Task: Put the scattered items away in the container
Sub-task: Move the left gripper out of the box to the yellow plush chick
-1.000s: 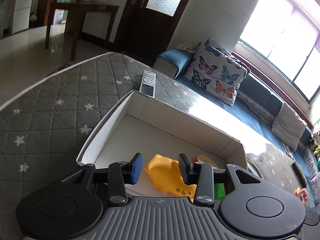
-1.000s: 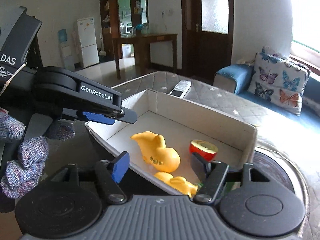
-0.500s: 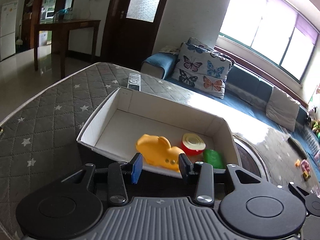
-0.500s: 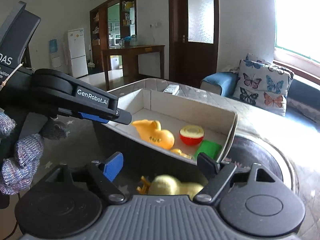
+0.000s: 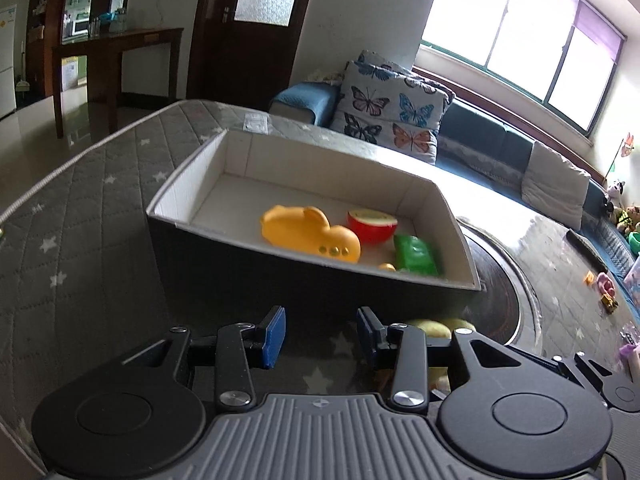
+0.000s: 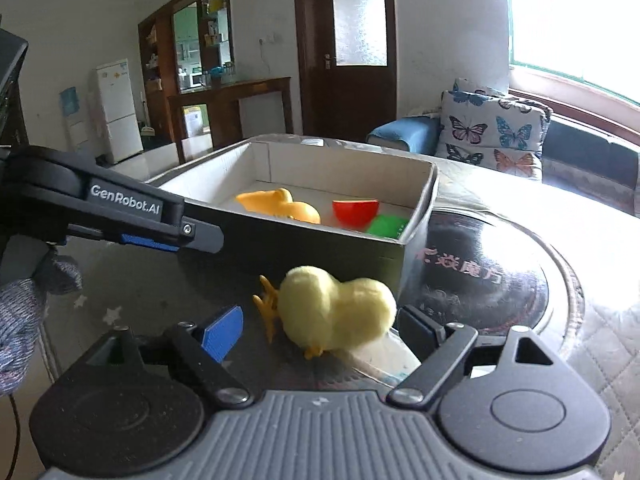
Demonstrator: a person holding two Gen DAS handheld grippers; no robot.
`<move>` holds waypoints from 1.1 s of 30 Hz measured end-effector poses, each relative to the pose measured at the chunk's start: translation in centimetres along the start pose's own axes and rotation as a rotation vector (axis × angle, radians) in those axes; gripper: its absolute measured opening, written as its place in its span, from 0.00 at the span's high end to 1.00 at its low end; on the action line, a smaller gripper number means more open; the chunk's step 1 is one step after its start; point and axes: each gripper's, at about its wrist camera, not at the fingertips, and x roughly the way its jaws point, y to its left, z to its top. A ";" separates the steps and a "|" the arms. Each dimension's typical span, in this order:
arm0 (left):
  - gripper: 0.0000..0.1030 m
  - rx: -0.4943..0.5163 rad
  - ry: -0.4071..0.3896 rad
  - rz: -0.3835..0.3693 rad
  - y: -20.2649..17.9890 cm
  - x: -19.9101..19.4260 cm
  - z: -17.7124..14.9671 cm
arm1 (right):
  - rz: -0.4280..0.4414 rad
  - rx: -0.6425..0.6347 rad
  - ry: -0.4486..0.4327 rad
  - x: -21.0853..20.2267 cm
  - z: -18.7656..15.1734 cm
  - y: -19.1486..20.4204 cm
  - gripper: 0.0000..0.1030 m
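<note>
A dark cardboard box (image 5: 248, 256) with a white inside stands on the grey star-quilted mat. It holds an orange toy (image 5: 308, 232), a red apple half (image 5: 372, 226) and a green piece (image 5: 416, 254). A fluffy yellow chick (image 6: 336, 312) lies on the mat in front of the box's near wall (image 6: 320, 256). My right gripper (image 6: 320, 330) is open with the chick between its fingers, not clamped. My left gripper (image 5: 320, 340) is open and empty, just before the box; it shows at the left of the right wrist view (image 6: 176, 236).
A round dark glossy disc (image 6: 484, 264) lies right of the box. A remote (image 5: 256, 122) lies on the mat behind the box. A sofa with a butterfly pillow (image 5: 392, 120) stands beyond. Small toys (image 5: 606, 292) lie on the floor mat at the right.
Both grippers have pulled back and dropped lower from above the box to in front of it. The yellow chick has come into view between my right gripper's fingers.
</note>
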 end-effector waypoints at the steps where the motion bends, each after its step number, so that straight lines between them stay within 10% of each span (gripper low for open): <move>1: 0.59 -0.001 0.005 -0.004 -0.1 0.1 -0.2 | -0.002 -0.001 0.001 0.0 -0.1 0.0 0.16; 33: 0.62 -0.197 0.132 -0.162 0.6 3.9 -1.0 | 0.094 0.056 0.059 3.4 0.7 -3.7 0.24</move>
